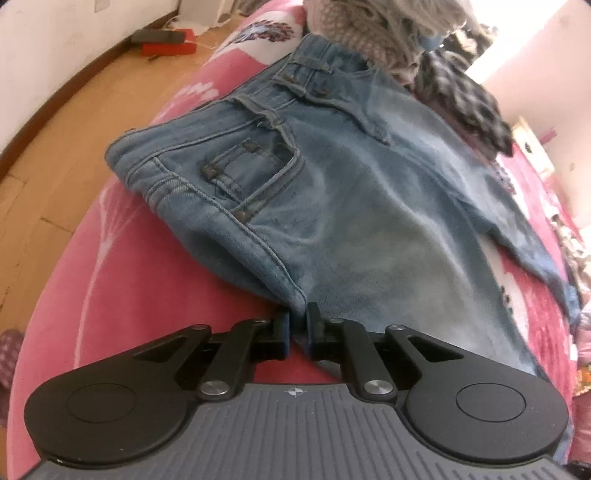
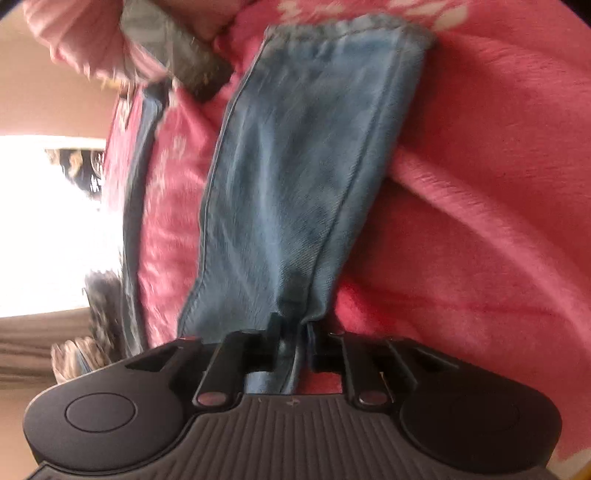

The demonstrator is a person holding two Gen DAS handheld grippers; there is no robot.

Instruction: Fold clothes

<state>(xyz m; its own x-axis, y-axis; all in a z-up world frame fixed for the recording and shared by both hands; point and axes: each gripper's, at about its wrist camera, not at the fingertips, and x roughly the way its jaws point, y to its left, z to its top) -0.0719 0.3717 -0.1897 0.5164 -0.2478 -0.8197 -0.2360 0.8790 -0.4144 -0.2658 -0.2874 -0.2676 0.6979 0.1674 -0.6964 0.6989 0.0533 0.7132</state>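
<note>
Daylight fills both views. In the right wrist view a window (image 2: 48, 221) at the left burns out to pure white, and the whole picture is smeared, perhaps by motion. The left wrist view is sharper, though the grey knit (image 1: 388, 29) at the top blurs and a sunlit wall (image 1: 517, 55) glares. Fisheye bending curves the floor (image 1: 74, 122) and darkens the corners.

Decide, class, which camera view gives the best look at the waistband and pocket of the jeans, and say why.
The left wrist view. It shows the jeans with waistband, belt loops and front pocket in sharp detail on the pink blanket, the left gripper pinching their edge. The right wrist view shows only a blurred leg with its frayed hem, pinched by the right gripper.
</note>
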